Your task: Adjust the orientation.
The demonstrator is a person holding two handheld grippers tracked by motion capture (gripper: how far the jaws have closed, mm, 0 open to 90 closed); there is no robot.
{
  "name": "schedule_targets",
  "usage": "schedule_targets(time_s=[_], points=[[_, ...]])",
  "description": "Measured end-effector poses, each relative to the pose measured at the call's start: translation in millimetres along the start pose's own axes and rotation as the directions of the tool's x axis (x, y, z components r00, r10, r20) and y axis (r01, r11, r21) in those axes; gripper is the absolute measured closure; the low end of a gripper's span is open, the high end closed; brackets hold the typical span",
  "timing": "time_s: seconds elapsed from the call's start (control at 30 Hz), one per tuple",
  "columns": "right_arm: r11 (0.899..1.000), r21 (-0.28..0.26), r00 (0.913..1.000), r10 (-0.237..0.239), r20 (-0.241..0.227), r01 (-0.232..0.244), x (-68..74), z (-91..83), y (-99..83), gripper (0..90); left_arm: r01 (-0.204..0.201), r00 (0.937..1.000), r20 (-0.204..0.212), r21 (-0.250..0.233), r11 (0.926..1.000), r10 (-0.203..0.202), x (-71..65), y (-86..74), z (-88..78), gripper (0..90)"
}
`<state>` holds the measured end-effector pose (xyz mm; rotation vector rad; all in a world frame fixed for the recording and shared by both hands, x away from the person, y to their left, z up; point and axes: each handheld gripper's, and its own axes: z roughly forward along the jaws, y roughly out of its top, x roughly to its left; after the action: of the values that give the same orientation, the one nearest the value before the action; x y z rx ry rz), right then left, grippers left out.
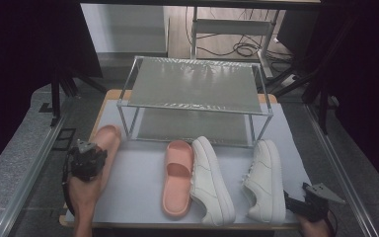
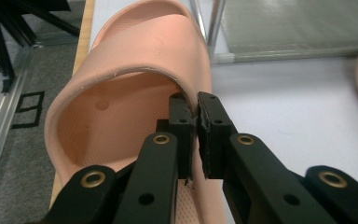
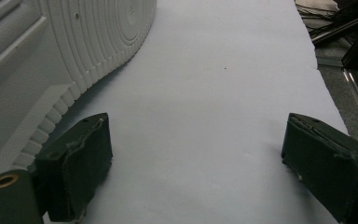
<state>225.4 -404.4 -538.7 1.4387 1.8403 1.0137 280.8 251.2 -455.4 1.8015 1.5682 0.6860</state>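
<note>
left gripper [image 2: 193,135] is clenched on the side wall of the pink slide [image 2: 135,79], one jaw inside the strap opening, one outside, pinching the thin edge, which is a sensible hold since that wall is the one part narrow enough to bite. in the high view that slide [image 1: 106,143] sits at the left edge of the white mat [image 1: 143,187], toe pointing at the rack's [image 1: 192,84] left front leg, with the hand [image 1: 84,190] right behind it. its twin, the other slide [image 1: 176,177], lies mid-mat, touching the left sneaker [image 1: 209,180]; the right sneaker [image 1: 265,180] lies apart on its side, sole showing. all four sit in front of the rack, so i'd read this as shoes going onto the shelves, pair by pair. right gripper [image 3: 198,172] rests released, jaws wide over bare mat just beside that sneaker's sole [image 3: 51,60], parked close for its turn, i'd guess.
</note>
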Motion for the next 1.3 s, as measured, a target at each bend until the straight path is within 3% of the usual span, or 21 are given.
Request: schedule_targets(time_s=[0.37,0.63,0.73,0.97,1.3], points=[[1.0,0.0,1.0,0.0,0.0,0.0,0.0,0.0,0.0,8.2,-0.032,0.9968,0.073,-0.005,0.9995,0.032,0.1,-14.3,-29.2,85.0],[1.0,-0.001,1.0,0.0,0.001,0.0,0.1,0.0,-0.1,8.3,-0.081,0.9877,0.133,-0.008,0.9967,0.081,-14.3,-23.5,-43.0,85.0],[1.0,-0.001,1.0,0.001,0.0,-0.001,0.1,0.0,-0.1,8.3,-0.109,0.9806,0.162,-0.014,0.9939,0.11,-25.2,-23.8,-46.8,84.9],[1.0,-0.001,1.0,0.001,0.0,-0.001,0.1,0.0,-0.1,8.3,-0.143,0.9701,0.194,-0.028,0.9893,0.146,-40.1,-18.0,-45.3,84.9],[1.0,0.0,1.0,0.001,0.0,-0.001,0.0,0.0,-0.1,8.2,-0.156,0.9641,0.212,-0.036,0.9872,0.16,-53.3,-8.9,-29.3,84.8]])
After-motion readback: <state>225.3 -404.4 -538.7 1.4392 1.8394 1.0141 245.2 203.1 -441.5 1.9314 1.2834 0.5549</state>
